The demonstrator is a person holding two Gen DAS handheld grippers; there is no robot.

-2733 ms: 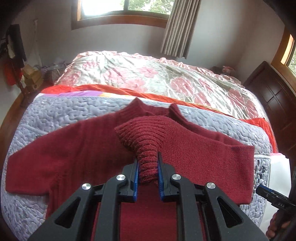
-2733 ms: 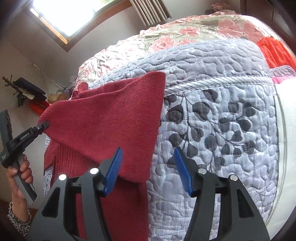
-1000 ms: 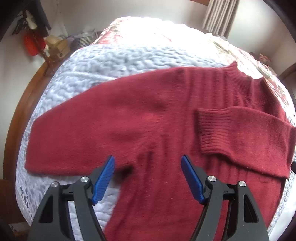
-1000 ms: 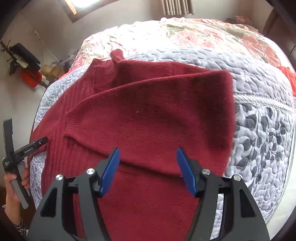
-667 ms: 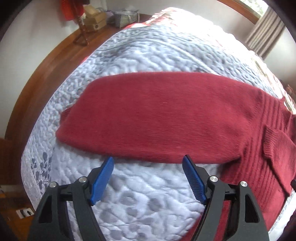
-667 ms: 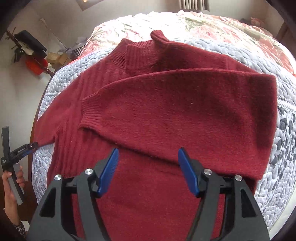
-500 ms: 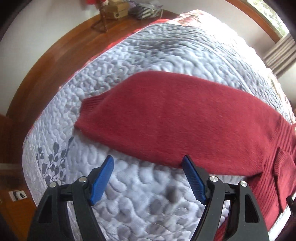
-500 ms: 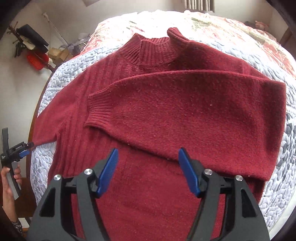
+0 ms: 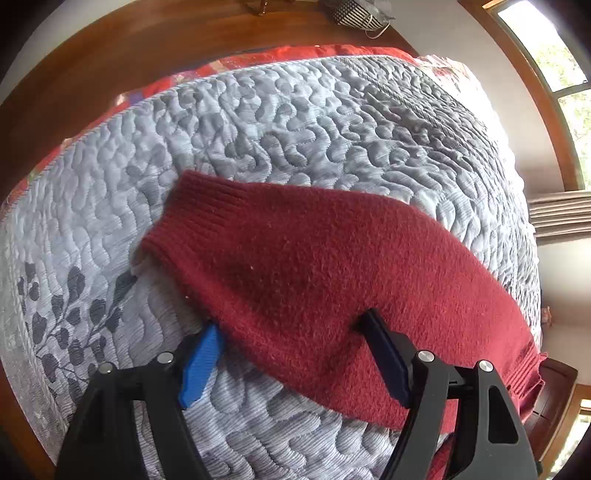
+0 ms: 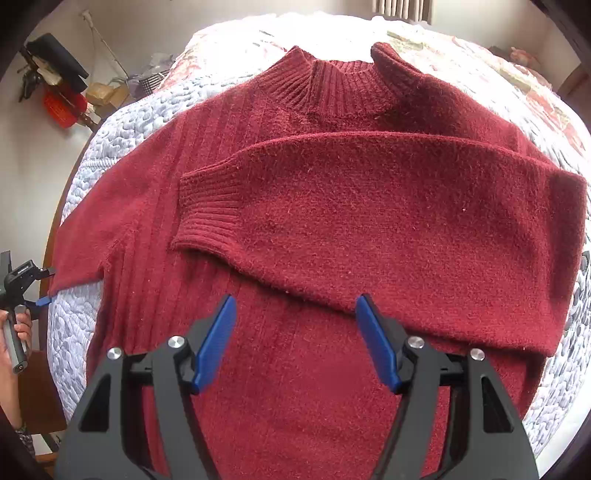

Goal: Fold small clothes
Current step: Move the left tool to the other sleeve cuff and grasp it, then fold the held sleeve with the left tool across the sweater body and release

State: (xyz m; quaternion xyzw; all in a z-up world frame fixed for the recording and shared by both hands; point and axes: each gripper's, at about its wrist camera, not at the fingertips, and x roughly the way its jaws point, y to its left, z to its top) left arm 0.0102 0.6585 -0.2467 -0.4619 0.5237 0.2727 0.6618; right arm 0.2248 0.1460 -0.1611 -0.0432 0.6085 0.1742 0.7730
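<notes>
A dark red knit sweater point(image 10: 295, 387) lies flat, front up, on a grey quilted bedspread point(image 9: 295, 122). Its right sleeve point(image 10: 369, 221) is folded across the chest, with the cuff point(image 10: 207, 214) near the middle. The left sleeve point(image 9: 314, 273) stretches straight out, ending in a ribbed cuff point(image 9: 192, 221). My left gripper point(image 9: 291, 354) is open and straddles that sleeve a little behind the cuff, one pad on the quilt and the other on the knit. My right gripper point(image 10: 295, 332) hovers open over the sweater's body, just below the folded sleeve. It holds nothing.
A hand point(image 10: 11, 343) holds the left gripper point(image 10: 46, 286) at the bed's left edge. A wooden floor point(image 9: 110, 55) and a basket point(image 9: 354, 14) lie beyond the quilt. A floral duvet point(image 10: 498, 74) covers the far bed. A rack with red and black things point(image 10: 59, 96) stands at the left.
The left gripper let go of the right cuff on the chest, swung out along the left sleeve and dropped around it near the cuff. The right gripper moved in over the body.
</notes>
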